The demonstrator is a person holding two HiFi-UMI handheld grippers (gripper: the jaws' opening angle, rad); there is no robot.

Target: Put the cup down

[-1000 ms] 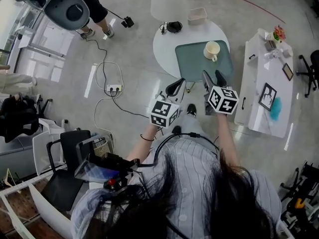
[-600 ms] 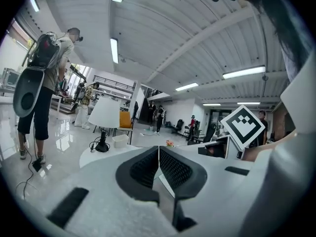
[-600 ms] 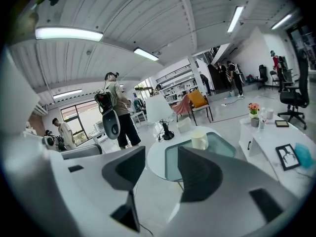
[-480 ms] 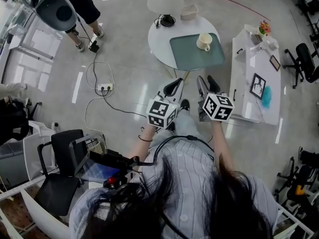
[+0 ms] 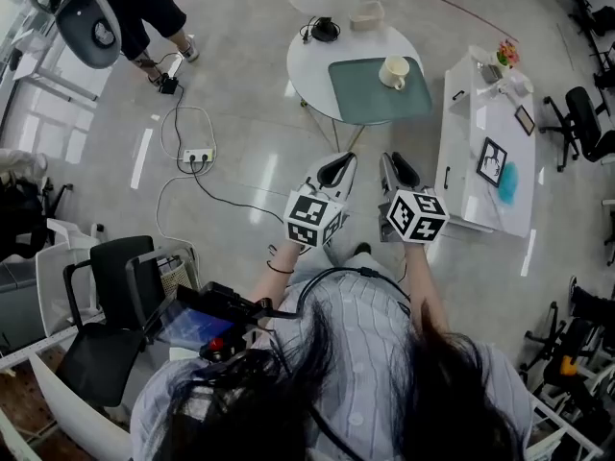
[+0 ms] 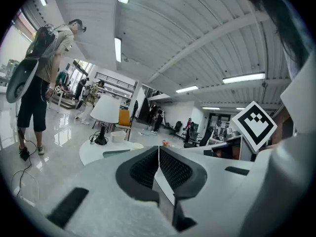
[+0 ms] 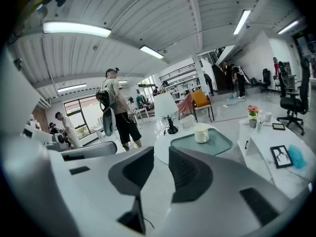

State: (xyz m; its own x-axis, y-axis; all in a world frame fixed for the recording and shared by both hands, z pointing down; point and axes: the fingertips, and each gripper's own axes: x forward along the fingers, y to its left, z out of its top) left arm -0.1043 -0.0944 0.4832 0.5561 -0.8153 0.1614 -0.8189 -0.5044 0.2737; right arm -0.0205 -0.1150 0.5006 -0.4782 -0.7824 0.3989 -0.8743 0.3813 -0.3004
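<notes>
A cream cup (image 5: 394,71) stands upright on a green tray (image 5: 360,99) on the round white table (image 5: 312,65). It also shows in the right gripper view as the cup (image 7: 201,133) on the tray (image 7: 219,143), well beyond the jaws. Both grippers hang over the floor, short of the table. My left gripper (image 5: 338,165) is shut, its pads (image 6: 148,168) touching with nothing between them. My right gripper (image 5: 397,166) has just been closing. Its jaws keep a narrow gap, and nothing is between them.
A long white side table (image 5: 471,176) with a framed picture (image 5: 491,161) and flowers (image 5: 506,54) stands at the right. A power strip (image 5: 197,157) with cables lies on the floor at the left. A black chair (image 5: 106,296) is near me. A person (image 5: 135,3) stands at the far left.
Both grippers have drawn back from the tray's near edge, out over the floor. The right jaws have narrowed. The cup stays on the tray.
</notes>
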